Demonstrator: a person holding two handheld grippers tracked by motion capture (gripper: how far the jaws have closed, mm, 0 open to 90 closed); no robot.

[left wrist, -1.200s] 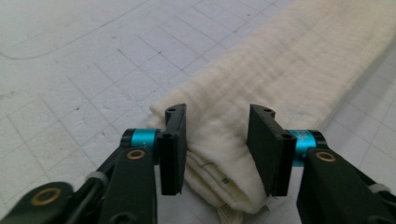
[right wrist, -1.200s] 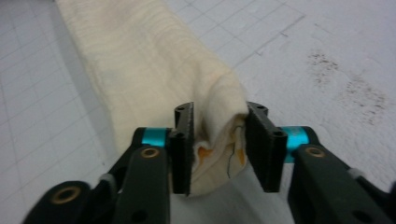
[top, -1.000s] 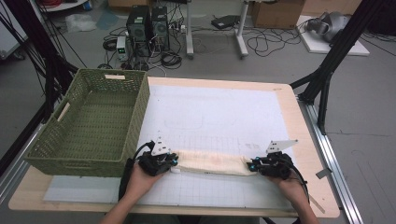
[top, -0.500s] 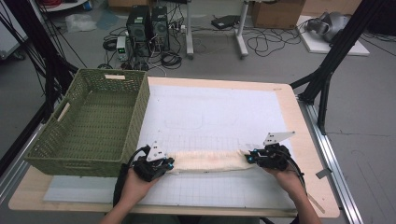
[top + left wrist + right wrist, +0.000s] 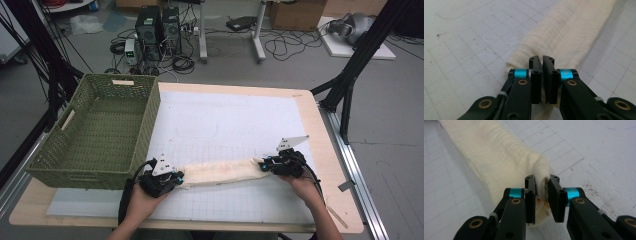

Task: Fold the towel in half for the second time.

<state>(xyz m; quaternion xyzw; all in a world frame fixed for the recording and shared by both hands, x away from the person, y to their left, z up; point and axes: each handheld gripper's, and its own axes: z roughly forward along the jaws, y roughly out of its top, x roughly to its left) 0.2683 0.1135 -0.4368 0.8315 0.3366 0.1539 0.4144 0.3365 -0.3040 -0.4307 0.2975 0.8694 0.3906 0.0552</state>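
Note:
A cream cloth (image 5: 220, 171), folded into a long narrow band, lies across the white gridded mat (image 5: 225, 125) near the table's front. My left gripper (image 5: 175, 178) is shut on the band's left end; in the left gripper view the cloth (image 5: 566, 35) runs away from the closed left gripper (image 5: 542, 60). My right gripper (image 5: 263, 165) is shut on the right end; in the right gripper view the cloth (image 5: 499, 157) bunches between the jaws of the right gripper (image 5: 541, 181), with a bit of orange showing inside the fold.
A green woven basket (image 5: 65, 152) stands at the table's left, close to my left hand. The mat stretches bare behind the cloth. The wooden table edge (image 5: 330, 145) runs along the right. Cables and computer cases sit on the floor beyond the table.
The right gripper has moved left and away from me with its end of the cloth, so the band now slants. The left gripper has drifted slightly toward the front edge.

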